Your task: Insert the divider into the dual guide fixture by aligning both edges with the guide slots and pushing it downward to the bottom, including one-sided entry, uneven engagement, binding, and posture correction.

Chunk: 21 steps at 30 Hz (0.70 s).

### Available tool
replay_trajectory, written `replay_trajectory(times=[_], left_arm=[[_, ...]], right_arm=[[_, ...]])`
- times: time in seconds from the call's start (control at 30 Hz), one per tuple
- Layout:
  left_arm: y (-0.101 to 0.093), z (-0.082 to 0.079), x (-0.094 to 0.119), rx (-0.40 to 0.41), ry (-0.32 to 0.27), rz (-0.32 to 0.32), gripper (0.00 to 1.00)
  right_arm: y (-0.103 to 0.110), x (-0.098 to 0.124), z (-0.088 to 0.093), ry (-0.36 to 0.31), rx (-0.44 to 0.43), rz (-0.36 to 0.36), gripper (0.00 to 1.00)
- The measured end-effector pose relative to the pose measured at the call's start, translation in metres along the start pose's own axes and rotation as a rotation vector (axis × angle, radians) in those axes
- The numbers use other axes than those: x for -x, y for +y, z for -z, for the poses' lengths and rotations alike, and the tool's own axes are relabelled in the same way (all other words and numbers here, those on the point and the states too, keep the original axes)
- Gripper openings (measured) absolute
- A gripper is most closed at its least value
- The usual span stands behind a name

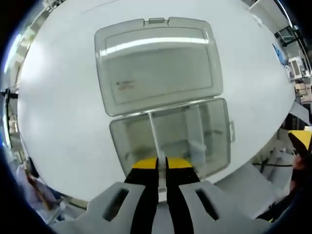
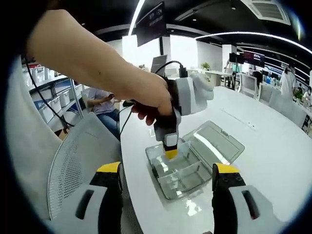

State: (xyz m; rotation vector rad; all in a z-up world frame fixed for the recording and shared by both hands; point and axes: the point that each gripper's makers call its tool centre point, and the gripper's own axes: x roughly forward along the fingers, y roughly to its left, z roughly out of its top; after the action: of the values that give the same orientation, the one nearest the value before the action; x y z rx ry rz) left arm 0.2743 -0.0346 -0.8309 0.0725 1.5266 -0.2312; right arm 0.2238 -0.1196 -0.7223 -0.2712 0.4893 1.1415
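Gripping divider (image 1: 154, 139) upright in fixture (image 1: 214, 141), left gripper (image 1: 162, 165); right gripper (image 2: 168, 173) spread.

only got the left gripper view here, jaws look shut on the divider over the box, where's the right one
Observer: The right hand-held gripper hangs off the near table edge, short of the clear box, jaws wide apart and holding nothing.
Operator: anything behind me on that side
Observer: A white mesh chair sits beside the table.
Operator: how's my left sitting
Observer: The left hand-held gripper points straight down into the box tray, a hand gripping it from above.
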Motion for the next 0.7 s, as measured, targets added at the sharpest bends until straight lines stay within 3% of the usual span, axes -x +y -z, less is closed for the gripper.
replay_trajectory(times=[0.7], left_arm=[[-0.0017, 0.0009, -0.002, -0.019, -0.015, -0.019, 0.01]], right_arm=[[0.0008, 0.0027, 0.0005, 0.004, 0.005, 0.001, 0.72]])
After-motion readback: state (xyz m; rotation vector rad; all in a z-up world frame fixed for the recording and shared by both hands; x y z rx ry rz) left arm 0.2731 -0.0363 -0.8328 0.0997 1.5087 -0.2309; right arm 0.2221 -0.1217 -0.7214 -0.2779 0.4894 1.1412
